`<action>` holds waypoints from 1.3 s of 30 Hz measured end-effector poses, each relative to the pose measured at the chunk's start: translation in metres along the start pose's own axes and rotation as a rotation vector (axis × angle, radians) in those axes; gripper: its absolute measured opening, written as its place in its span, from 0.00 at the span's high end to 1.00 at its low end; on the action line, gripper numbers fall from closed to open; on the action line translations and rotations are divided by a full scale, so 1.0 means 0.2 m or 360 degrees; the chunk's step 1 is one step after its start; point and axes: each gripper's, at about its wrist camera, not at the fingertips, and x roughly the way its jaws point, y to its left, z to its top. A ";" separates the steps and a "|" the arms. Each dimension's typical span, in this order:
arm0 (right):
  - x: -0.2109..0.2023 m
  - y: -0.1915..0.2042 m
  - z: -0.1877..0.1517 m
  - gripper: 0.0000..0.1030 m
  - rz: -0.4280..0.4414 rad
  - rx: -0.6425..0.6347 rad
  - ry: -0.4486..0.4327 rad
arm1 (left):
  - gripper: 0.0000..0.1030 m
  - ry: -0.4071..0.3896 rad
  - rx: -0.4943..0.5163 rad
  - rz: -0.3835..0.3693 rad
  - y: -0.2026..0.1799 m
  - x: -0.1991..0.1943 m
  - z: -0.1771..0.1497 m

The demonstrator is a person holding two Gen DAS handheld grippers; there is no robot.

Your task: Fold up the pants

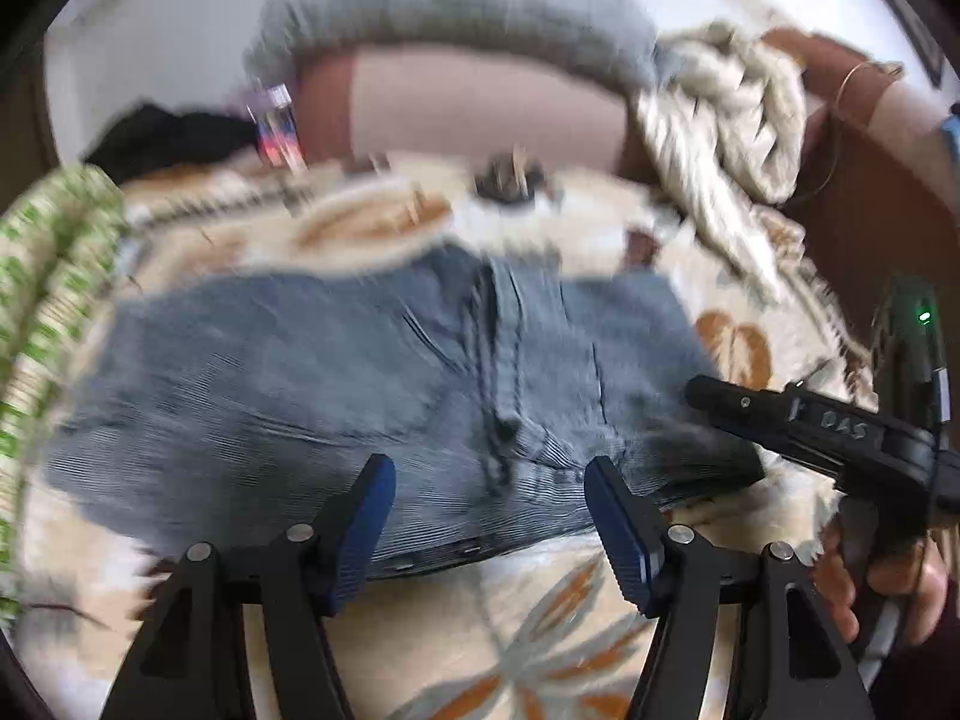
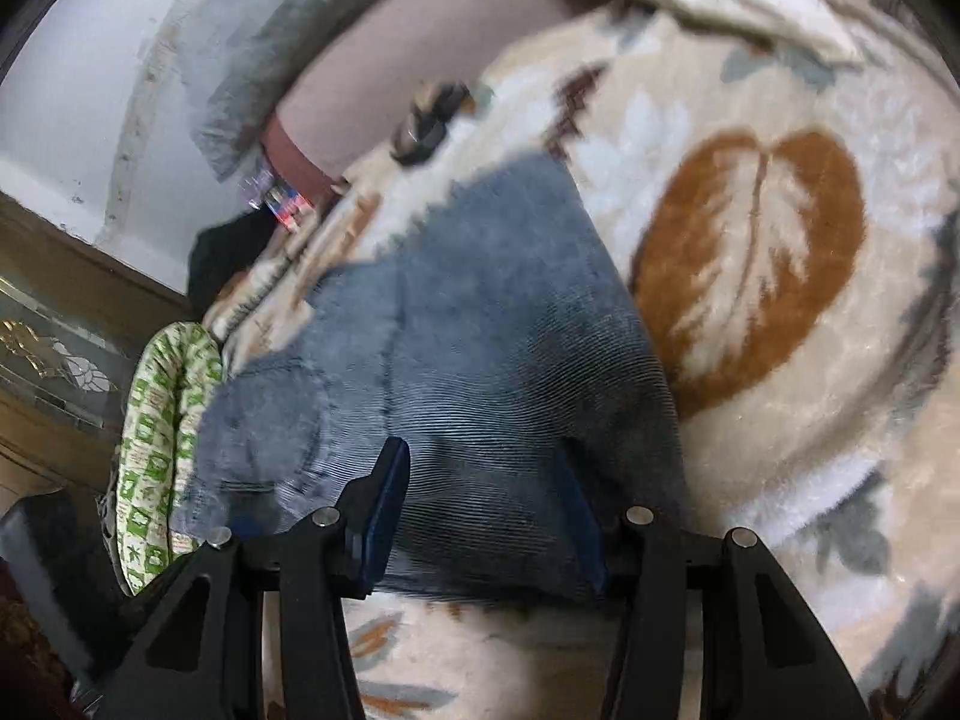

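Note:
Grey-blue corduroy pants (image 1: pixel 372 372) lie spread on a cream blanket with brown leaf prints (image 1: pixel 540 612). My left gripper (image 1: pixel 489 474) is open and hovers over the near edge of the pants, around the fly seam. My right gripper (image 2: pixel 480 456) is open with its jaws astride the near right corner of the pants (image 2: pixel 480 360); the cloth covers its right finger. The right gripper also shows in the left wrist view (image 1: pixel 720 402), at the pants' right edge, held by a hand.
A green-and-white patterned cushion (image 1: pixel 48 276) lies at the left edge of the bed. A crumpled cream blanket (image 1: pixel 726 120) and a grey pillow (image 1: pixel 456 18) sit at the back. A small dark object (image 1: pixel 510 177) and a bottle (image 1: pixel 276 126) lie beyond the pants.

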 end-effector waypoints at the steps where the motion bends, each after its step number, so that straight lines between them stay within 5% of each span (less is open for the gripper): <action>1: -0.05 0.06 -0.01 0.50 -0.0002 -0.0080 -0.0059 | 0.33 -0.0050 -0.0003 0.0007 0.03 -0.07 0.00; 6: -0.24 0.36 -0.12 0.50 0.0109 -0.0405 -0.0249 | 0.23 -0.0321 -0.0058 0.0158 0.25 -0.47 -0.06; 8: -0.31 0.47 -0.18 0.47 0.0191 -0.0474 -0.0290 | 0.08 -0.0424 -0.0075 0.0300 0.37 -0.62 -0.11; 11: -0.36 0.61 -0.27 0.44 0.0289 -0.0558 -0.0263 | 0.03 -0.0570 -0.0197 0.0517 0.59 -0.77 -0.24; 15: -0.31 0.79 -0.30 0.44 0.0342 -0.0663 -0.0131 | 0.03 -0.0590 -0.0472 0.0604 0.89 -0.79 -0.40; 21: -0.03 1.11 -0.27 0.44 0.0332 -0.0770 0.0142 | 0.03 -0.0480 -0.0777 0.0447 1.17 -0.60 -0.46; 28: 0.46 1.57 -0.09 0.44 0.0162 -0.0886 0.0403 | 0.03 -0.0444 -0.0959 0.0310 1.13 -0.38 -0.34; 33: 0.80 1.81 0.05 0.43 0.0065 -0.0914 0.0590 | 0.03 -0.0390 -0.0967 0.0280 1.13 -0.18 -0.29; 39: 1.07 1.96 0.09 0.42 -0.0075 -0.0978 0.0660 | 0.05 -0.0299 -0.1003 0.0169 1.19 0.02 -0.32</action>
